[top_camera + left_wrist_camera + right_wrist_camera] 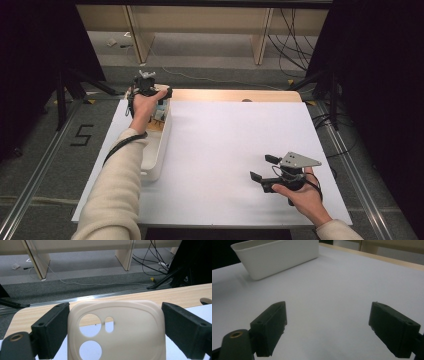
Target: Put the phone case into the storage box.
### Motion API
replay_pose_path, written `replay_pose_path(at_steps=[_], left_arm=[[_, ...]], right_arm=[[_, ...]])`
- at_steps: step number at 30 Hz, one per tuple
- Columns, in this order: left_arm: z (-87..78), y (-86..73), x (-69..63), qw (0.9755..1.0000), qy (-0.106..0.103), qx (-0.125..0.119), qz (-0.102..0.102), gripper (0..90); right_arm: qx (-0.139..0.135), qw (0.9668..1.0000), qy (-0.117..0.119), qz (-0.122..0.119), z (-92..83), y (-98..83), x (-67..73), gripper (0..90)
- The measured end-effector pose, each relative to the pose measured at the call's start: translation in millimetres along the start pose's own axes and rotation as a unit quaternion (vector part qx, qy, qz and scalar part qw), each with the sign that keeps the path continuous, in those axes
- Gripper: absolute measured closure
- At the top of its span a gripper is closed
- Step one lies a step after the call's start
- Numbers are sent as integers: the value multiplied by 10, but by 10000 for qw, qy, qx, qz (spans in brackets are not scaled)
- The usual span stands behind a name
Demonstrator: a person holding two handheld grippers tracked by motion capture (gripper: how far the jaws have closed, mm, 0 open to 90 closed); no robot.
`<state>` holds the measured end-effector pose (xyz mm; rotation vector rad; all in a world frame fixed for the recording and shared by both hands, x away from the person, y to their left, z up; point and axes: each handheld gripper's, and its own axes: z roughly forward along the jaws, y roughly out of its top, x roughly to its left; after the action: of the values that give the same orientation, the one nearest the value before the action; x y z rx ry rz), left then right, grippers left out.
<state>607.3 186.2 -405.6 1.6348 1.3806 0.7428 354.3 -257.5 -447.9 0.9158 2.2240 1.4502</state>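
Left hand-held gripper closed on a cream phone case, raised above the white bin. Right hand-held gripper spread wide, empty, low over the worktop.

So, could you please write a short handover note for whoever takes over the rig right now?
Left gripper: raised over the far end of the white bin, with a cream phone case between its jaws; contact with the pads is hard to confirm.
Right gripper: open, nothing between its jaws, low over the white sheet at the near right.
Done: the case appears lifted out of the bin.
Left: probably set the case down on the sheet; a few other items sit in the bin, too small to identify.
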Motion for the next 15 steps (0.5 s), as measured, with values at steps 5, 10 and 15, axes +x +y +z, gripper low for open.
replay_pose_path(at_steps=[5,10,15], left_arm=[[-4,-4,4,10000,-2,5,-12,103],[-9,-9,9,10000,-4,-1,-23,101],[-12,-16,10,10000,-9,-4,-26,101]], right_arm=[[-1,10000,4,-5,1,0,1,159],[0,10000,2,-6,2,-1,1,159],[6,10000,5,-4,1,0,2,159]])
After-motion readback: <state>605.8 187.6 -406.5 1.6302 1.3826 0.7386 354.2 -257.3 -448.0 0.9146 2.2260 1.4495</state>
